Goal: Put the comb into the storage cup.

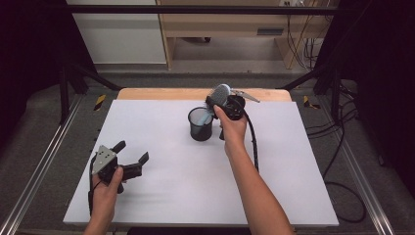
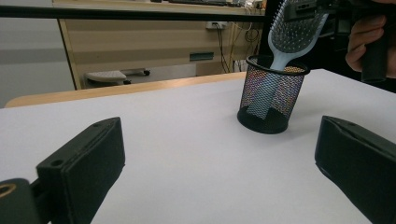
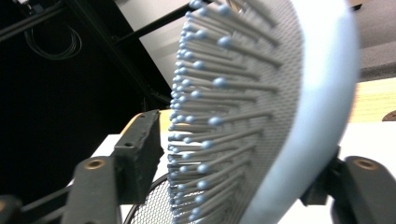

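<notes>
A pale blue hairbrush (image 1: 221, 92) stands handle-down in a black mesh cup (image 1: 200, 125) at the table's far middle, its head leaning over the rim. My right gripper (image 1: 218, 98) is at the brush head, one jaw on each side. In the right gripper view the bristles (image 3: 210, 121) stop just short of the left jaw, so the pads do not press. The mesh cup (image 3: 154, 210) sits just below. In the left gripper view the hairbrush (image 2: 292, 32) rises from the cup (image 2: 271, 98). My left gripper (image 1: 132, 152) rests open and empty at the near left.
A white board (image 1: 171, 196) covers the wooden table, whose far edge (image 1: 161, 93) shows behind it. Metal rails run along both sides. The right gripper's black cable (image 1: 253, 142) trails down beside the forearm.
</notes>
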Demonstrator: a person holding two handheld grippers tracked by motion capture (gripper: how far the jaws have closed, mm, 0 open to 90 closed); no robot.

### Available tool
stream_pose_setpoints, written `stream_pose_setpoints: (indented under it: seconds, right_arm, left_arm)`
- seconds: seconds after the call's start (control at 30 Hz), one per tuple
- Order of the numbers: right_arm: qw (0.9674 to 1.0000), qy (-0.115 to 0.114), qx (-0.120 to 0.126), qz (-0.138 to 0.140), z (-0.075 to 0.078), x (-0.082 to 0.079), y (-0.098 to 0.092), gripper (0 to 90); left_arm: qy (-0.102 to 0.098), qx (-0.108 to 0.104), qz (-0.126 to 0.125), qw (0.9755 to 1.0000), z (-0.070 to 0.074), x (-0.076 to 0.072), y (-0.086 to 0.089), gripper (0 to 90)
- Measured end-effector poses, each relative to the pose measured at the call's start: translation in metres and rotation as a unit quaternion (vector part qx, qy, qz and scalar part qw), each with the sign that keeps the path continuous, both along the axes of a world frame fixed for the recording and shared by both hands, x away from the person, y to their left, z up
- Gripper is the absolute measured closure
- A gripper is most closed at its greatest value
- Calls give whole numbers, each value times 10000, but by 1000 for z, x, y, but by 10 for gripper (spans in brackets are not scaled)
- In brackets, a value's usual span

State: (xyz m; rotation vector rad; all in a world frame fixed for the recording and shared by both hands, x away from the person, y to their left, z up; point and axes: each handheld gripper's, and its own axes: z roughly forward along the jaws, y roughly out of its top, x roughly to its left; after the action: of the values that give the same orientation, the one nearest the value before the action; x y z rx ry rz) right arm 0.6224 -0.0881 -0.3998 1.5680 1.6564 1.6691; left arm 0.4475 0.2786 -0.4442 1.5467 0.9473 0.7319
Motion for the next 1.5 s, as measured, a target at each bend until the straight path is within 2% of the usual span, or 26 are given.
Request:
stream_pose_setpoints:
  seconds: [0.3,0.47,0.63,0.7,1.03,1.3,1.5]
  right_arm:
    - [9999,57,41,-76,0,2,-1,121]
    - [9999,34,89,-96,6,-1,-4,79]
    - [10000,0,51,3,9,-5,-3,62]
    - [10000,-65,-33,29,10,-6,-2,59]
    - [9994,-271,-108,173,16,-12,-4,35]
    - [9982,-381,-399,248,20,-18,-5,37]
    - [9964,-477,-653,241,21,-23,-7,51]
  left_arm:
    - [26,-54,-28,10000,-1,1,0,17]
    - [8,-17,-19,10000,0,1,-1,17]
    - [10,-17,-25,10000,0,1,-1,16]
    - [1,-27,-21,10000,0,1,-1,15]
    - [15,-62,-33,10000,0,1,0,15]
    - [15,-26,-3,10000,0,1,0,15]
    - [6,-99,14,9999,0,1,2,15]
